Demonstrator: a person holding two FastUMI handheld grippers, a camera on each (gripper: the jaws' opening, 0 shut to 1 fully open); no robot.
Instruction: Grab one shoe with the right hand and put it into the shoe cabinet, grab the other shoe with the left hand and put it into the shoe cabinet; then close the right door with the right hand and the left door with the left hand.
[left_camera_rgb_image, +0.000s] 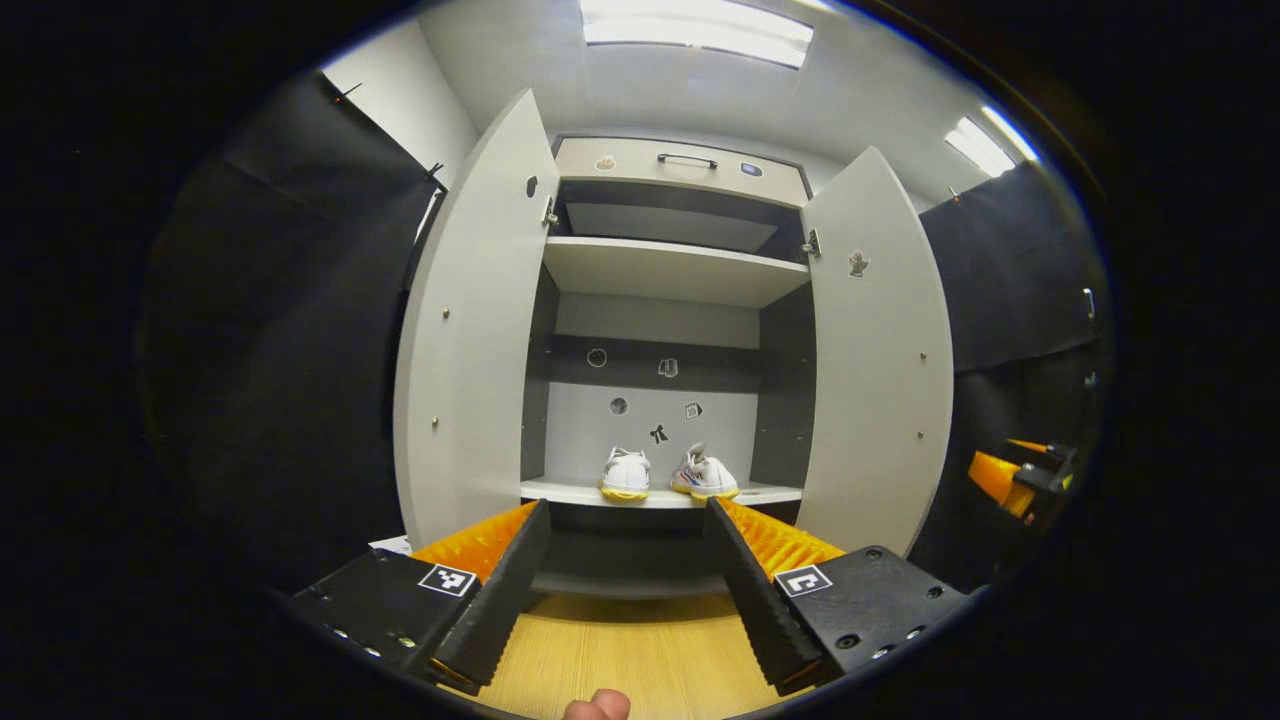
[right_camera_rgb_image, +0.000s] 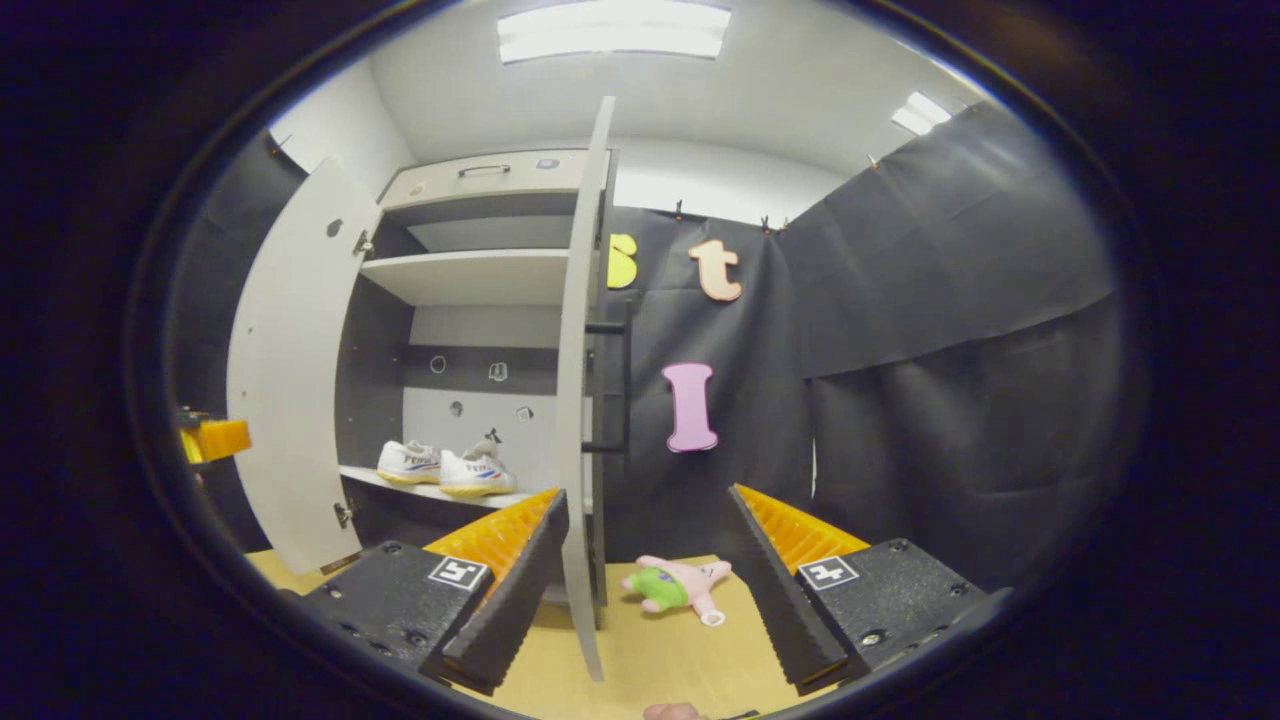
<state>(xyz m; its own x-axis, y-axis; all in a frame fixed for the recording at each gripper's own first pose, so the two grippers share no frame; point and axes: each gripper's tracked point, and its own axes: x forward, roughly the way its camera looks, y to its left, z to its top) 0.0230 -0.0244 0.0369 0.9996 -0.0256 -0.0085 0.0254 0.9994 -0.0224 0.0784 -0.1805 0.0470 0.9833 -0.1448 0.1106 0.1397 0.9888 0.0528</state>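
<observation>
Two white shoes (left_camera_rgb_image: 626, 473) (left_camera_rgb_image: 704, 474) stand side by side on the lower shelf (left_camera_rgb_image: 770, 493) of the shoe cabinet (left_camera_rgb_image: 680, 165); the right gripper view shows the shoes (right_camera_rgb_image: 408, 461) (right_camera_rgb_image: 477, 472) too. Both cabinet doors stand wide open: the left door (left_camera_rgb_image: 465, 330) and the right door (left_camera_rgb_image: 880, 350). My left gripper (left_camera_rgb_image: 628, 520) is open, empty, and faces the cabinet's middle from a distance. My right gripper (right_camera_rgb_image: 645, 510) is open and empty, with the right door's edge (right_camera_rgb_image: 580, 400) and its black handle (right_camera_rgb_image: 622, 375) between the fingers' line of sight.
A pink and green plush toy (right_camera_rgb_image: 680, 585) lies on the wooden floor (right_camera_rgb_image: 650, 650) just right of the right door. Black cloth walls close in both sides. The other gripper (left_camera_rgb_image: 1020, 478) shows at the right edge of the left gripper view.
</observation>
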